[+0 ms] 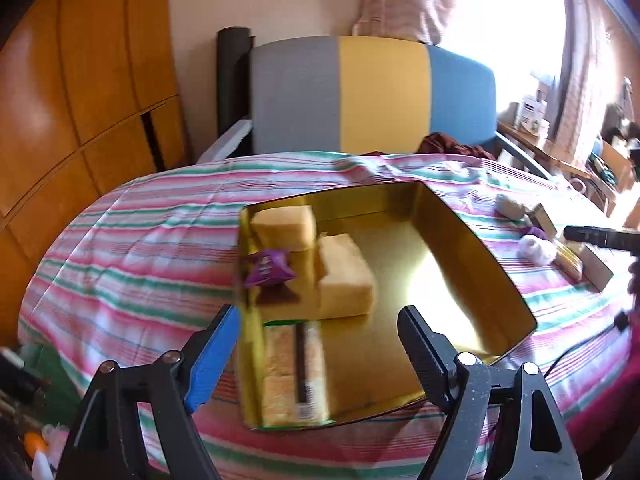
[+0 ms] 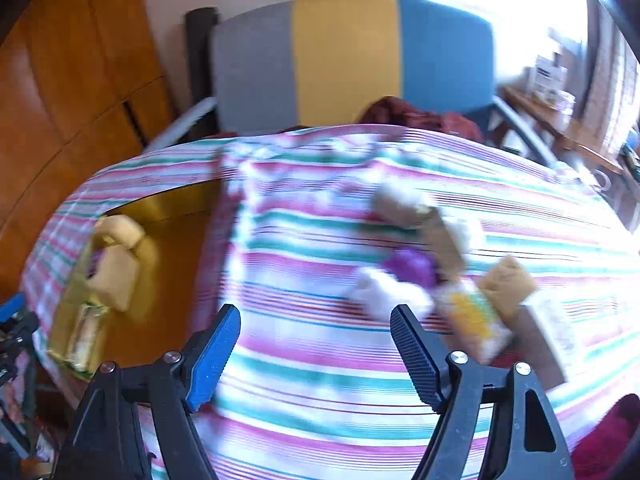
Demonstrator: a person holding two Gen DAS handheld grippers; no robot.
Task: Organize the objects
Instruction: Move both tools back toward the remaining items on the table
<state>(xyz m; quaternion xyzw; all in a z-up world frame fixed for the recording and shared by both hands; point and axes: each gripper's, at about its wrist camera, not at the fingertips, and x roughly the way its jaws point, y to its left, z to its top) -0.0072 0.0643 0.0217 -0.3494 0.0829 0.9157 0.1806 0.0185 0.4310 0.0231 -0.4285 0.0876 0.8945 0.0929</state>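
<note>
Your fingers (image 2: 316,322) on the right stand apart and empty above the striped cloth (image 2: 320,380), so diving fast into the blurred snack heap (image 2: 436,276) beside the gold tin (image 1: 460,248) risks scattering packets off the worktop.

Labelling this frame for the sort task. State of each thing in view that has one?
left tool: open, empty, over the tin
right tool: open, empty, over the cloth
gold tin: lidless, partly filled
purple packet: in tin, sealed
wrapped cake pack: in tin, lying flat
loose snacks: on striped cloth, outside tin, blurred
</note>
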